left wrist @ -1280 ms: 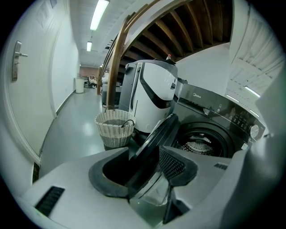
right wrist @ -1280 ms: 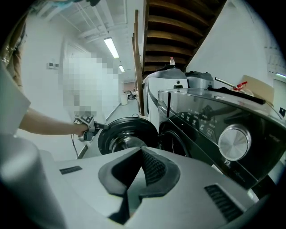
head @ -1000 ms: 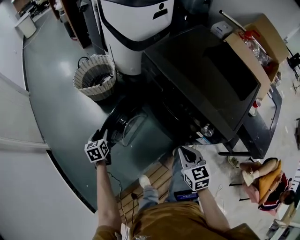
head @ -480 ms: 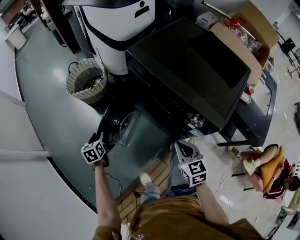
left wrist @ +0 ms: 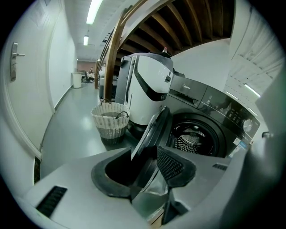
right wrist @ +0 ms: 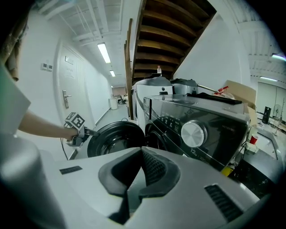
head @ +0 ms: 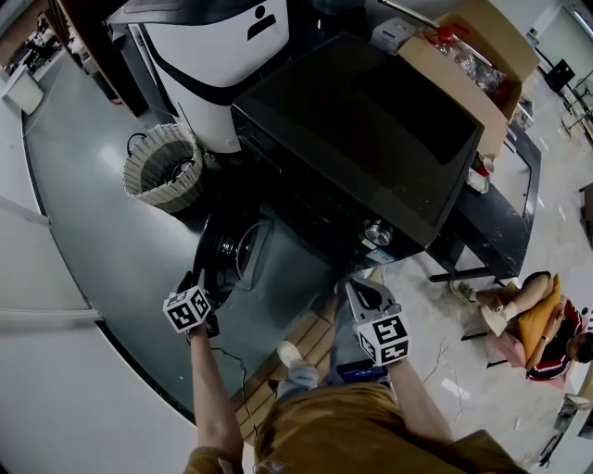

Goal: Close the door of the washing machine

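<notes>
Door (left wrist: 149,134) stands swung open from the washer (left wrist: 210,112), its rim between the spread jaws of the left gripper (left wrist: 143,164), which are closing with a gap beside one pad. Well apart from the door, the right gripper (right wrist: 140,154) has its jaws pressed together on nothing.

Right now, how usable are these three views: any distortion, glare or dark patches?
Head view: heavy fisheye curves the floor; the washer top is near-black, detail lost. Left gripper view: black vignetted corners, ceiling light blown out, door edge sharp. Right gripper view: same vignette, a highlight on the knob.
</notes>
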Demonstrator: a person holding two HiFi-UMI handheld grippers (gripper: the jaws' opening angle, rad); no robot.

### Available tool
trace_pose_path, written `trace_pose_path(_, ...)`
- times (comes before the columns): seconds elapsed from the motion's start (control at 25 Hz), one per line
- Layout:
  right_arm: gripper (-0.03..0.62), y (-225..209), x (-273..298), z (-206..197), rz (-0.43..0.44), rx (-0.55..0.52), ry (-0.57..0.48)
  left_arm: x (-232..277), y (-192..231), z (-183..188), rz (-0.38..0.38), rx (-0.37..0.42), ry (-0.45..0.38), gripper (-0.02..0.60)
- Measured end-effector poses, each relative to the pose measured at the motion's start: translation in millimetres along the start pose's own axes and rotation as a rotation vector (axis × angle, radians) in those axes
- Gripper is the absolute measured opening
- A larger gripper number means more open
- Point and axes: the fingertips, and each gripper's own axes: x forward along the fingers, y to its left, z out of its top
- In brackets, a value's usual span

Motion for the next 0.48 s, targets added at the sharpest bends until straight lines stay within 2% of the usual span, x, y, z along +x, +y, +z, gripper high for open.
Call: trace_pose_path(0.48,0.012,-10,-23,-5,-0.033,0.038,-0.019,-3,-23,-13,-0.042,0.033,0.041,0.183)
